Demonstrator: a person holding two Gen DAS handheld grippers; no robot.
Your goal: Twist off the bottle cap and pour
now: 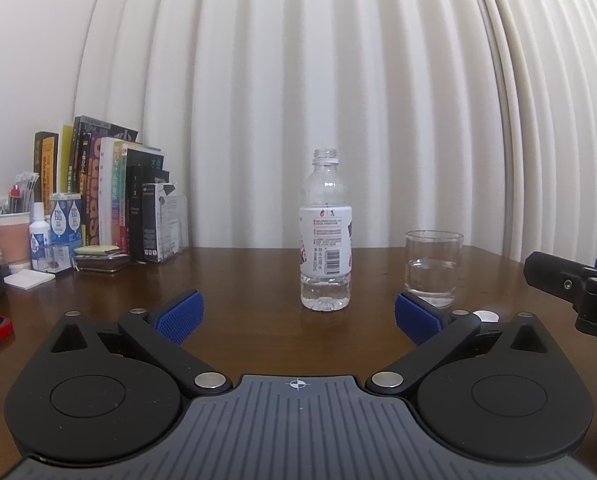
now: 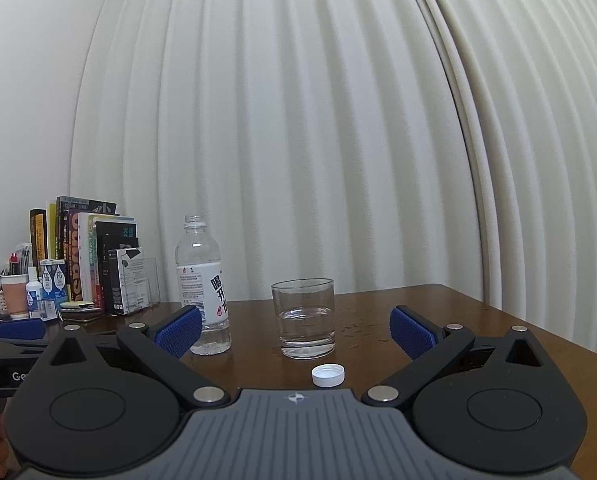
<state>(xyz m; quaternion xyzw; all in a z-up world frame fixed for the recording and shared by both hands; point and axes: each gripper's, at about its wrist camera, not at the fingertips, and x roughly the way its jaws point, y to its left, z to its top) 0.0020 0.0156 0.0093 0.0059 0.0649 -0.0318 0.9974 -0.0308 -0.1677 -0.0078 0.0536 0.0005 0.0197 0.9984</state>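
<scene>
The clear plastic bottle [image 1: 325, 236] stands uncapped and nearly empty on the brown wooden table [image 1: 238, 280], beside the clear glass [image 2: 303, 318] holding water, with the white screw cap [image 2: 328, 375] lying near; both the left gripper [image 1: 298, 318] and the right gripper [image 2: 296, 332] are spread wide and hold nothing. The pouring looks finished, so I judge it best to draw both grippers back slowly without touching the light bottle. In the left view the cap is mostly hidden behind a finger, and the water drops on the table are hard to make out.

From the left wrist view the white cap [image 1: 485, 315] peeks out behind the left gripper's finger, mostly hidden. The right gripper [image 1: 570, 284] is cut off by the frame edge there. The bottle [image 2: 202, 280] has its lower left covered by a blue pad [image 2: 178, 330], and the label print is too small to read.
</scene>
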